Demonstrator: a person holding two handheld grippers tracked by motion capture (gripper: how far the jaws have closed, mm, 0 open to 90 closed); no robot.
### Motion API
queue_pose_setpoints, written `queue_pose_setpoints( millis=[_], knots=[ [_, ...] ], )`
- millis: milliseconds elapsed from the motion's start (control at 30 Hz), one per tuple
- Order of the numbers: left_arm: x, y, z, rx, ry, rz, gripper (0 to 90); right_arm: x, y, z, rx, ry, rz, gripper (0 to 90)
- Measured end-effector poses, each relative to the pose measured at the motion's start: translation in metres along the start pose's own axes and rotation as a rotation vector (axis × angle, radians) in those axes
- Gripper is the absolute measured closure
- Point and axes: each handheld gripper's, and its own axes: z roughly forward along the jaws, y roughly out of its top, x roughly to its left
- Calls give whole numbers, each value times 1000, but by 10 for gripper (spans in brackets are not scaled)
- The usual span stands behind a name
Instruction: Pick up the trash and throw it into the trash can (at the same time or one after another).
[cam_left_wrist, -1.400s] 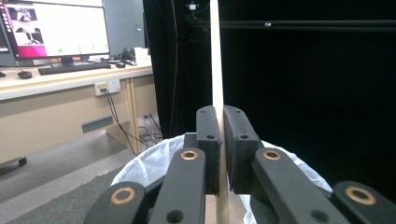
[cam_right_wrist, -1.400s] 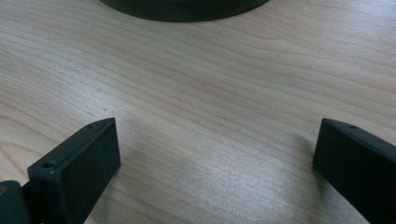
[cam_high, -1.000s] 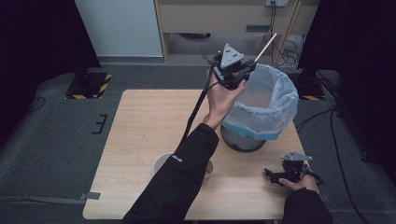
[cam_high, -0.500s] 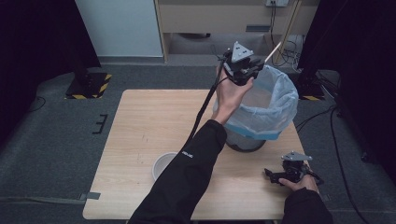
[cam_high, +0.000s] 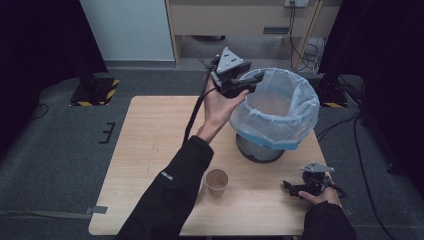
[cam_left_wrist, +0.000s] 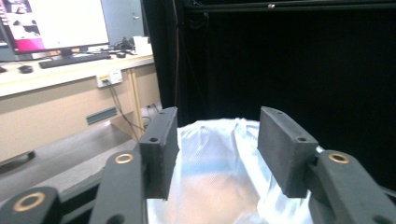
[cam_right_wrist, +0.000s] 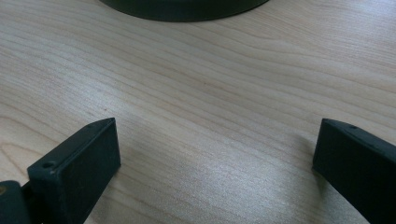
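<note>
My left gripper (cam_high: 254, 77) is held up in the air at the near left rim of a black waste bin lined with a white and blue bag (cam_high: 280, 107). Its jaws have just been opening and stand open with nothing between them. In the left gripper view the left gripper (cam_left_wrist: 217, 154) looks over the bag (cam_left_wrist: 219, 191) from above. A brown paper cup (cam_high: 216, 181) stands upright on the wooden table (cam_high: 150, 135) by the left sleeve. My right gripper (cam_high: 291, 189) rests at the front right of the table, open and holding nothing. In the right gripper view the right gripper (cam_right_wrist: 215, 163) has bare wood between its jaws.
The bin's dark base (cam_right_wrist: 187, 7) lies just ahead of the right gripper. The left forearm (cam_high: 175, 190) crosses the table's front middle. Beyond the table are a cabinet (cam_high: 240, 20), cables (cam_high: 300, 50) and a weighted stand foot (cam_high: 95, 90) on grey carpet.
A thin pale stick held in the left gripper earlier is gone from its jaws, which have opened. The left hand has drawn back left from over the bin. The right hand kept still.
</note>
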Motion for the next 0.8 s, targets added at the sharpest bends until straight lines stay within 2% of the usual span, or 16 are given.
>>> queue_pose_setpoints(
  millis=[233,467,633,667,700,733,800],
  knots=[
    [15,-20,-65,2,24,5,393,0,0,0,0,0,2,10],
    [24,-63,-119,34,31,-25,359,0,0,0,5,1,4,10],
    [28,-104,-144,86,53,-67,345,0,0,0,5,1,4,10],
    [28,-110,-146,96,55,-74,342,0,0,0,5,1,4,10],
    [28,-110,-146,96,55,-74,341,0,0,0,5,1,4,10],
    [28,-131,-150,145,53,-85,340,1,0,0,5,1,4,10],
    [26,-144,-150,176,55,-96,337,1,0,0,5,0,3,10]
  ],
)
